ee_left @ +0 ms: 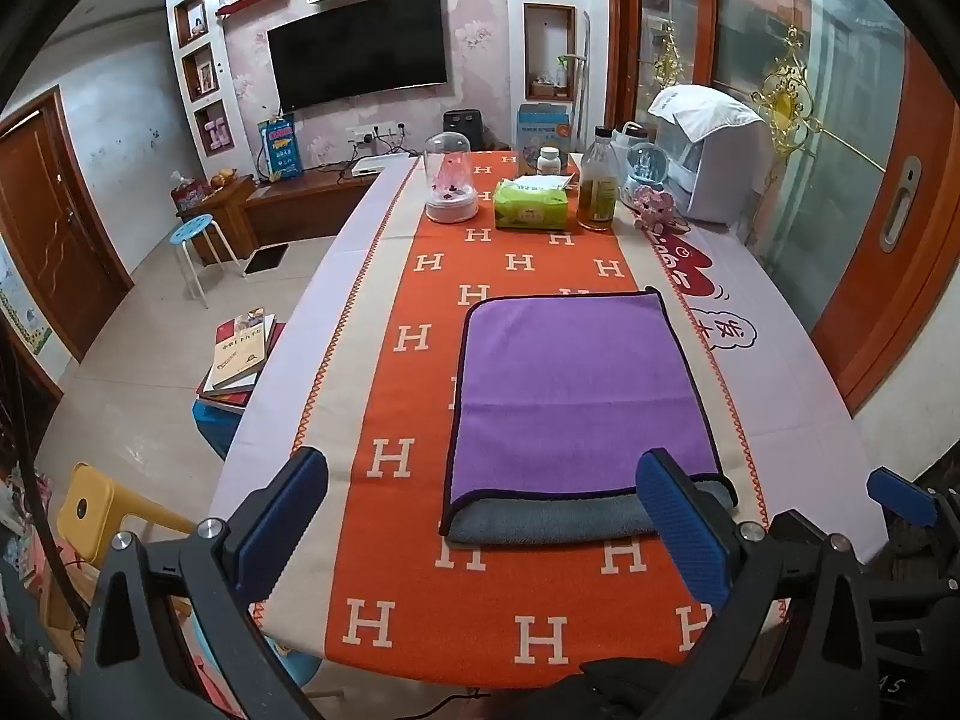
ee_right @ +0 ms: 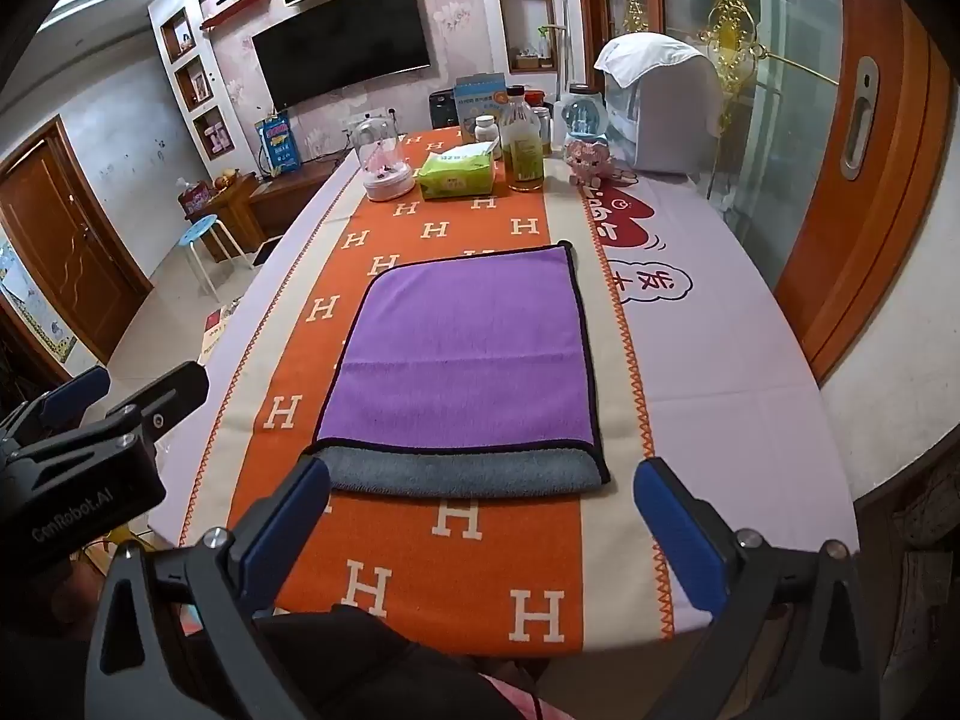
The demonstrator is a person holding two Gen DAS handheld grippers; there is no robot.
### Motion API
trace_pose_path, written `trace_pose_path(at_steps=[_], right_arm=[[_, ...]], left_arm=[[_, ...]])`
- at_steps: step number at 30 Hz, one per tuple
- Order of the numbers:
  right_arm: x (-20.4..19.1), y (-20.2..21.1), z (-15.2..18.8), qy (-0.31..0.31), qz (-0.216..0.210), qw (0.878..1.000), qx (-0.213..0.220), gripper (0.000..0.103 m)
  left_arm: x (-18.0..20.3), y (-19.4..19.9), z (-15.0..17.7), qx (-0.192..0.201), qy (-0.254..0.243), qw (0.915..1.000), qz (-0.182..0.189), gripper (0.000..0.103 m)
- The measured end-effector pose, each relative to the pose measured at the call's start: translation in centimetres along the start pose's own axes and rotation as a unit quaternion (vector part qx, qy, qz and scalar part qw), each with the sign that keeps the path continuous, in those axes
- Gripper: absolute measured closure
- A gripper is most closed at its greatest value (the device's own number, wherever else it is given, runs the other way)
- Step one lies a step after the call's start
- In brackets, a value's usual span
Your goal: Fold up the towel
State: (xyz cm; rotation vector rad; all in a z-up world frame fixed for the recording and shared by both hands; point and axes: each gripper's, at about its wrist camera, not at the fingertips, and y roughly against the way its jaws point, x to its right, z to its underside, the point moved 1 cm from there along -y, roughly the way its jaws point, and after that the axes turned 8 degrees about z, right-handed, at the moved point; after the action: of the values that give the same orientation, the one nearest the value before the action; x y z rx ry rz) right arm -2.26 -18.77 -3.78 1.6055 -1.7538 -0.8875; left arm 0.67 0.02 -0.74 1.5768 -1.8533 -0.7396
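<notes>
The towel (ee_left: 570,396) was seen as soft matt cloth, purple above with a plusher grey layer below. The table runner (ee_left: 384,396) appeared woven and matt. Ribbed blue pads (ee_left: 684,528) and screws of shiny metal (ee_left: 750,531) were shown on the matt black plastic left gripper (ee_left: 480,528).

Left gripper (ee_left: 480,528) black angular frame, blue ribbed pads (ee_left: 684,531), silver screws, right gripper (ee_right: 480,531) matching, white lettering
</notes>
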Motion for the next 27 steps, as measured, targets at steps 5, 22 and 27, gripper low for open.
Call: trace_pose_path(at_steps=[5, 22, 27], right_arm=[[-0.03, 0.03, 0.05, 0.000, 0.000, 1.000, 0.001, 0.001], [-0.22, 0.13, 0.12, 0.000, 0.000, 1.000, 0.001, 0.001], [-0.26, 0.14, 0.13, 0.000, 0.000, 1.000, 0.001, 0.001]], left_arm=[[-0.19, -0.02, -0.05, 0.003, 0.002, 1.0000, -0.001, 0.001], [-0.49, 0.13, 0.01, 0.003, 0.000, 1.0000, -0.003, 0.001], [-0.72, 0.10, 0.69, 0.000, 0.004, 1.0000, -0.007, 0.001]])
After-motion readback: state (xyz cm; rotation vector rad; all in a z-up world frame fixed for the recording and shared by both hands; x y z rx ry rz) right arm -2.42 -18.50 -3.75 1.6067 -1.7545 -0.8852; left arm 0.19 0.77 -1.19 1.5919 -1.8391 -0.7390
